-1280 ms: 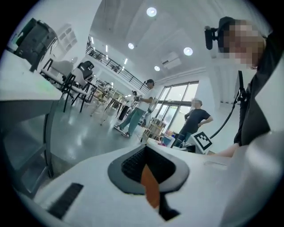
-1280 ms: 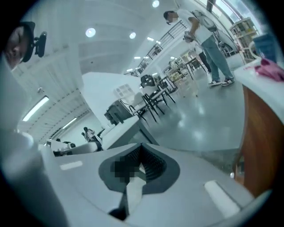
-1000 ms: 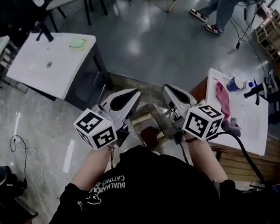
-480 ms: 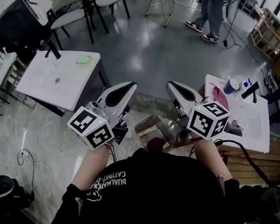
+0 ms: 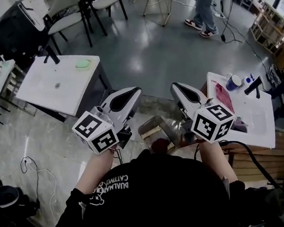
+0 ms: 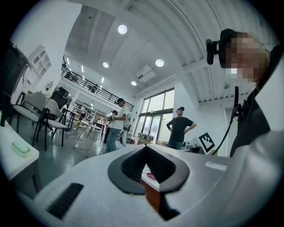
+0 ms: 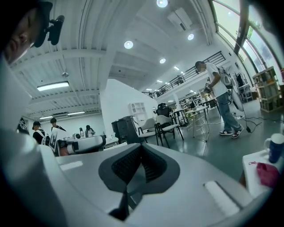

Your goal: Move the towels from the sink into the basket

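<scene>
Claws pressed together, empty: left claw (image 6: 145, 149), right claw (image 7: 141, 146); ribbed pads (image 7: 153, 167); crumpled pink towel (image 5: 223, 97) on white sink (image 5: 261, 111).

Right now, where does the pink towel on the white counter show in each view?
Head view: the pink towel lies right of centre, on the white counter.
Left gripper view: only a small pink sliver shows, low centre, probably the towel.
Right gripper view: it sits at the lower right edge.
Shared landmark: the blue cup beside it, also in the right gripper view.
</scene>
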